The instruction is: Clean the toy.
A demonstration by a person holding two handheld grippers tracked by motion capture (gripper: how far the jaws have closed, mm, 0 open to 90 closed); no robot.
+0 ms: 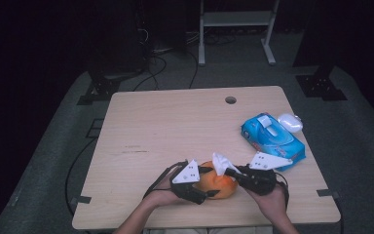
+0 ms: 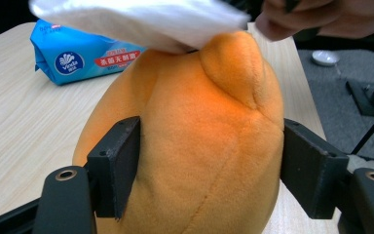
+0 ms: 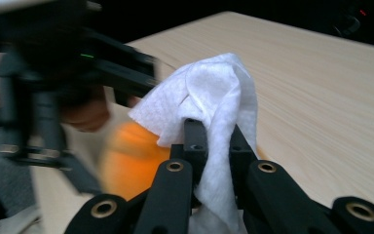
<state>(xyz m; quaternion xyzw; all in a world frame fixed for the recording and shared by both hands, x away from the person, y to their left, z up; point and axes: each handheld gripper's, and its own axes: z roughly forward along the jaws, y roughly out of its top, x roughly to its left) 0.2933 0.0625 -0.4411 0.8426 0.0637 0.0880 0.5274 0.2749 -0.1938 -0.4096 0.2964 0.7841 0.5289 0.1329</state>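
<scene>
An orange plush toy (image 1: 217, 185) lies near the table's front edge. My left gripper (image 1: 210, 183) reaches in from the left, and in the left gripper view its two pads (image 2: 121, 165) press on the toy's (image 2: 209, 136) sides. My right gripper (image 1: 230, 172) comes from the right, shut on a crumpled white tissue (image 1: 221, 163). The tissue rests against the top of the toy (image 2: 141, 22). Seen from the right gripper view, the tissue (image 3: 209, 97) is pinched between the jaws of the right gripper (image 3: 214, 141), with the toy (image 3: 131, 161) blurred behind it.
A blue tissue pack (image 1: 272, 139) lies at the right of the wooden table (image 1: 175, 126), with a small white rounded object (image 1: 290, 122) just behind it. A round hole (image 1: 231, 100) sits near the table's far edge. Dark stands and cables line the floor beyond.
</scene>
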